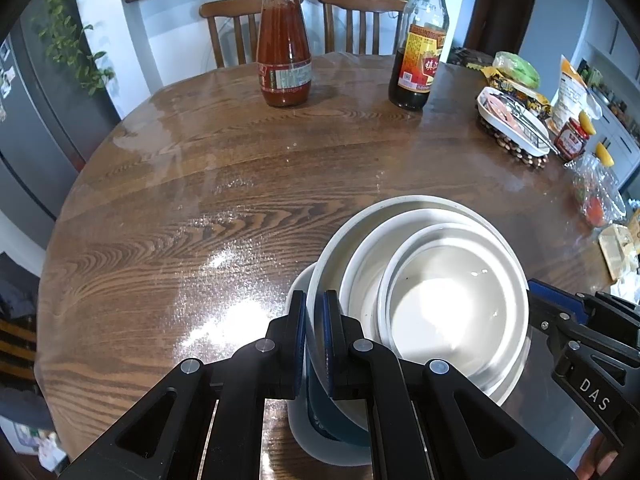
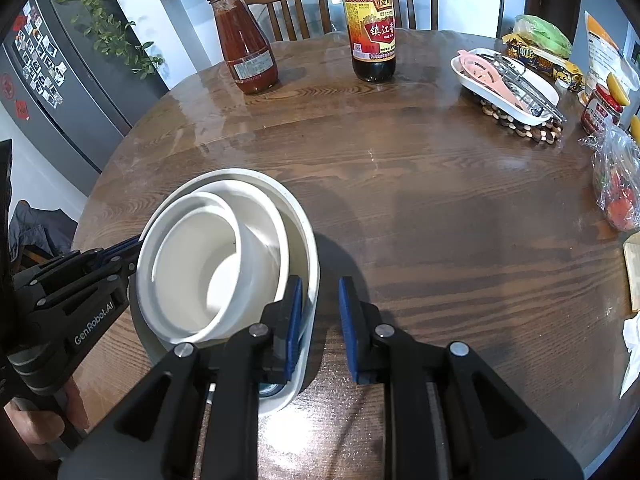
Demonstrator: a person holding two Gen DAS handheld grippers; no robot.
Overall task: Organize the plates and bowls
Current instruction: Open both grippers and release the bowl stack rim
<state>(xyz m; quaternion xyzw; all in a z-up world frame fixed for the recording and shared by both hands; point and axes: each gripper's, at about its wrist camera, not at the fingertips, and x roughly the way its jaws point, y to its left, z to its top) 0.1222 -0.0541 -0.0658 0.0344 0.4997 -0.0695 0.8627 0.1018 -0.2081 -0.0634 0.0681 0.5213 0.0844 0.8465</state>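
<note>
surface: round wooden surface [image 2: 440, 200] lying glossy | near edge: nested white bowls [image 2: 224, 256] sitting | far side: tomato sauce jar [image 2: 246, 52] and vinegar bottle [image 2: 370, 28] standing apart | right: white dish [image 2: 504, 84] resting on beaded trivet [image 2: 520, 128]

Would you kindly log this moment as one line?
stack: white bowls nested, tilted | left gripper: shut on outer bowl rim | right gripper: open, rim between fingers | table

"GenRobot.AI" on the left hand-held gripper [image 2: 132, 254]; "DAS" on the right hand-held gripper [image 1: 538, 294]; "镇江香" on the vinegar bottle [image 2: 370, 24].
</note>
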